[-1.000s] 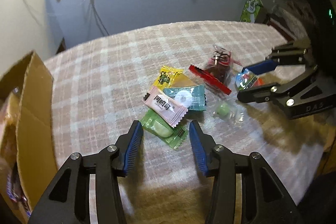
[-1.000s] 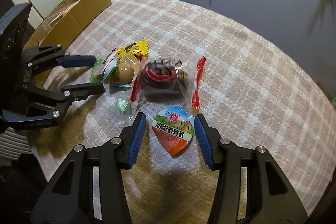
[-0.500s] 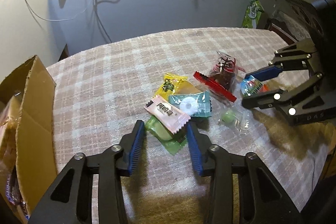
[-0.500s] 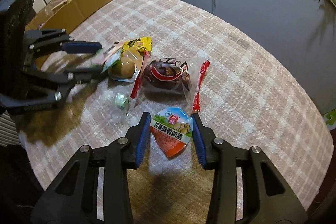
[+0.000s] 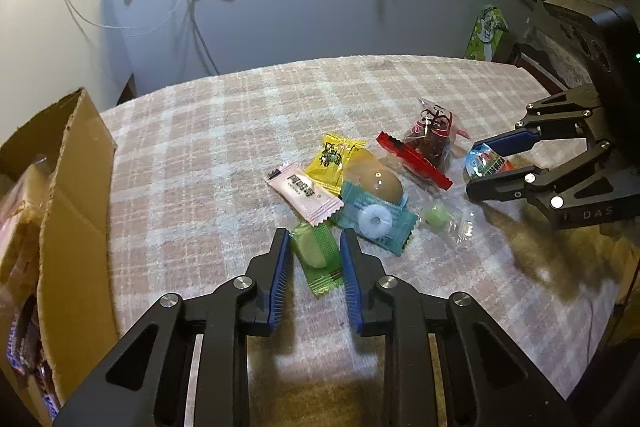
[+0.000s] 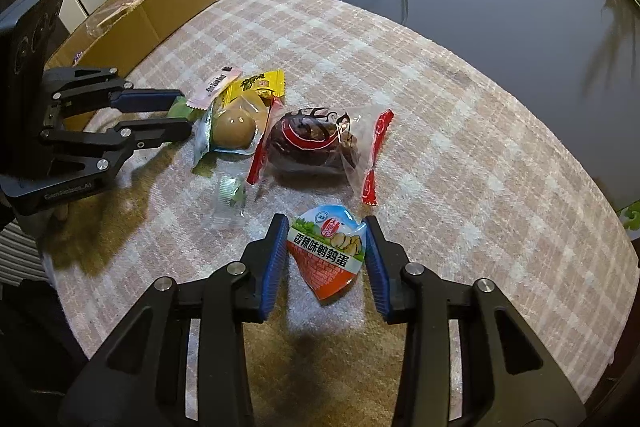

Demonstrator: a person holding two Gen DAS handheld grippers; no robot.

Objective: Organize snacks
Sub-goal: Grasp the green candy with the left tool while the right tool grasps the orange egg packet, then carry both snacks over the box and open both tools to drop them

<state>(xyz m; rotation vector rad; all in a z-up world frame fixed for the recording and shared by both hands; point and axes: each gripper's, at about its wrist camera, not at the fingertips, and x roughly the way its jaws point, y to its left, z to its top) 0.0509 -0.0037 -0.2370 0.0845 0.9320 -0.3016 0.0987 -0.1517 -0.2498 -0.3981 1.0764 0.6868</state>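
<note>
On the checked tablecloth (image 5: 200, 155), the left gripper (image 5: 315, 253) is pinching the green packet (image 5: 318, 259) and the right gripper (image 6: 326, 253) is clamping the quail-egg pouch (image 6: 330, 253), while only the left view is showing the green bag (image 5: 486, 35) beyond.

Both tongs, left (image 5: 314, 255) and right (image 6: 327, 251), (held low) nearly closed.

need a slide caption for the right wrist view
Right gripper closed on a quail egg pack, snack pile beyond on the checked tablecloth.
</note>
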